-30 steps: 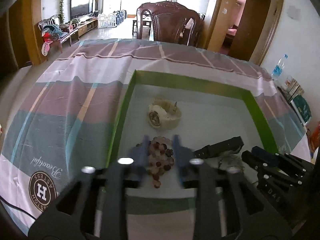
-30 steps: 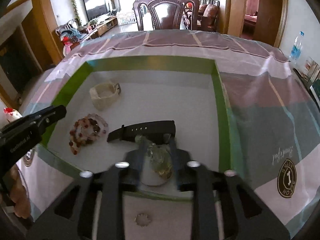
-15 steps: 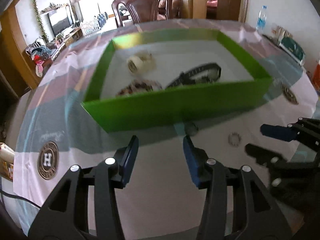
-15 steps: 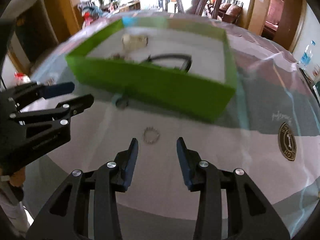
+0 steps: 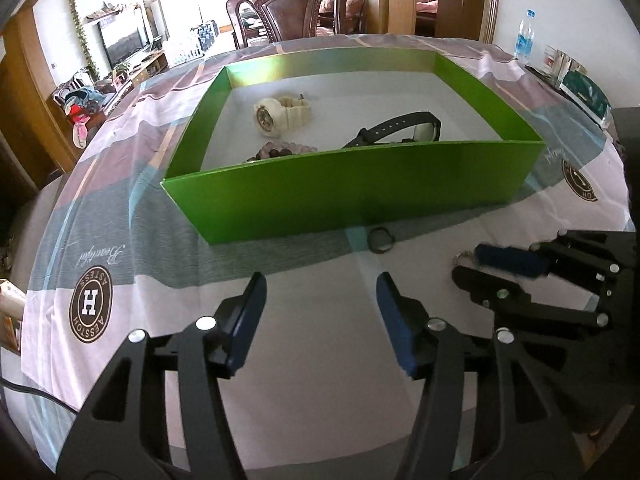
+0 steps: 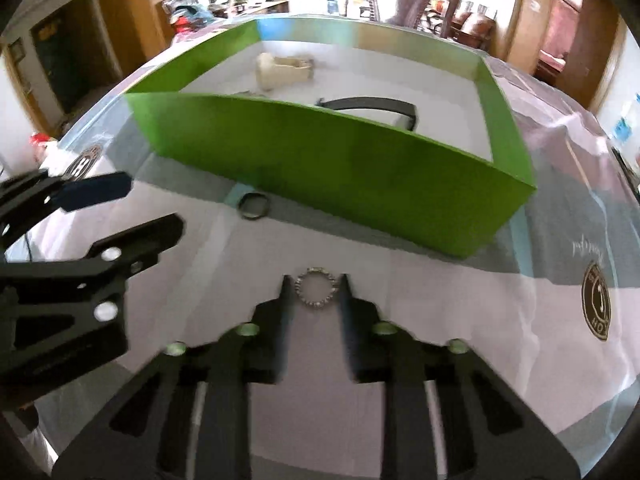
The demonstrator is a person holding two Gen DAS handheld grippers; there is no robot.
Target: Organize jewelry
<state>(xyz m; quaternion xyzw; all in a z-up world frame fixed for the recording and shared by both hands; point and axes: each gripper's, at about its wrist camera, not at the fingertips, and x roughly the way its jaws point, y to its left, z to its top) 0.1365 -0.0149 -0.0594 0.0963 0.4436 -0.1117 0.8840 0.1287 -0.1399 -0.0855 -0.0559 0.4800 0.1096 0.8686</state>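
On tablecloth (image 6: pixel 440 320), beaded ring (image 6: pixel 316 288) seemingly flat between right tool (image 6: pixel 314 280) tips.

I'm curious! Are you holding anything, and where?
Nothing in left gripper. On right gripper, fingers have just been closing either side of the beaded ring; grip cannot be told.

left black two-finger gripper (image 5: pixel 320 312) angled downward, blue-padded fingers (image 5: pixel 250 316) just opening, right black gripper (image 6: pixel 315 312) angled downward, fingers just closing

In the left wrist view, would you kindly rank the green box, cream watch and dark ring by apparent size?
1. Green box
2. Cream watch
3. Dark ring
The ring lies nearer the camera, yet looks smallest.
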